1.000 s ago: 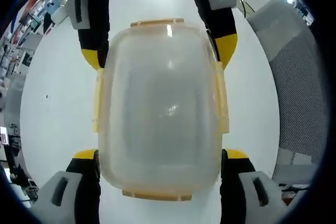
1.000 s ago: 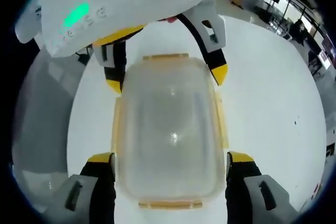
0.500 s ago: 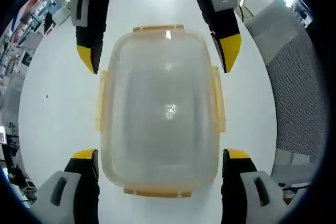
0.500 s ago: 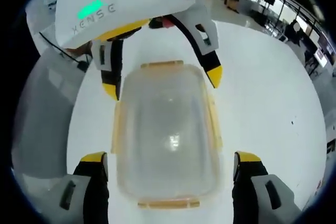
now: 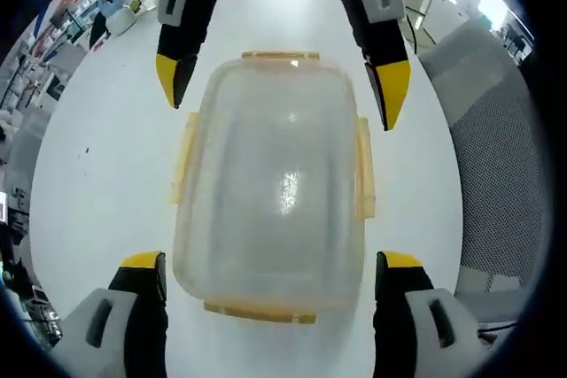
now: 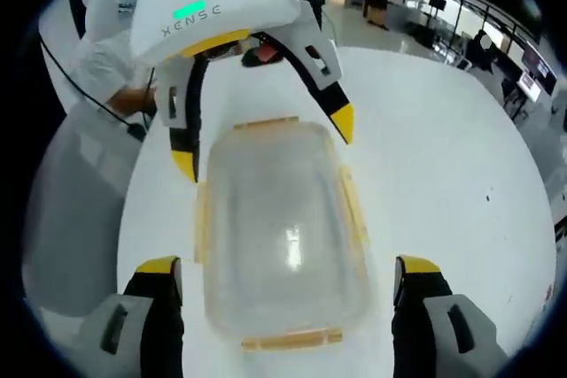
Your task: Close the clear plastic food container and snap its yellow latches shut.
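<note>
- On the round white table (image 5: 97, 183), the clear rectangular plastic food container (image 5: 275, 174) sits with its lid on — in your left gripper view it lies between the two jaws, touching neither.
- Its yellow latches (image 5: 364, 168) run along all four edges; whether they are snapped down cannot be told.
- Your left gripper (image 5: 270, 285) is released, its black yellow-tipped jaws spread wide on either side of the container's near end.
- Your right gripper (image 6: 292, 285) is likewise spread apart — its jaws flank the same container (image 6: 279, 232) without contact.
- In each view the other gripper reaches in from the far end, jaws apart, yellow tips beside the container's far corners.
- A grey mesh chair (image 5: 496, 157) stands beside the table.
</note>
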Available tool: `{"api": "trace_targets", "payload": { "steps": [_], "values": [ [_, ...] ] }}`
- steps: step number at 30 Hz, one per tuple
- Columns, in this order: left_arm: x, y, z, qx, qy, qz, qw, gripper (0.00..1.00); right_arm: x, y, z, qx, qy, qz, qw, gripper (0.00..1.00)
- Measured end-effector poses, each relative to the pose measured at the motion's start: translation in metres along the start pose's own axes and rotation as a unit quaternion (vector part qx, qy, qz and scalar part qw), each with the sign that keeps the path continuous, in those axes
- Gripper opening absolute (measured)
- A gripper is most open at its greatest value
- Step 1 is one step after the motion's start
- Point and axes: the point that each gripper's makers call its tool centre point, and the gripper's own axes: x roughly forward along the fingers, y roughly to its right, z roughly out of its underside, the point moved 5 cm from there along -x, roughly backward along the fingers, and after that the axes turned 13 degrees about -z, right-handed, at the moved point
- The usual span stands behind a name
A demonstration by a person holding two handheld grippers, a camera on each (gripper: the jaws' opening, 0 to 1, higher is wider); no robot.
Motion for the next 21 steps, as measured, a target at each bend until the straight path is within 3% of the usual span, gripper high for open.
{"api": "trace_targets", "payload": {
  "steps": [21],
  "values": [
    [-0.009, -0.004, 0.01, -0.083, 0.027, -0.02, 0.996, 0.99, -0.013, 0.0, 0.007, 0.042, 0.056, 0.028, 0.9972, 1.0]
  ]
}}
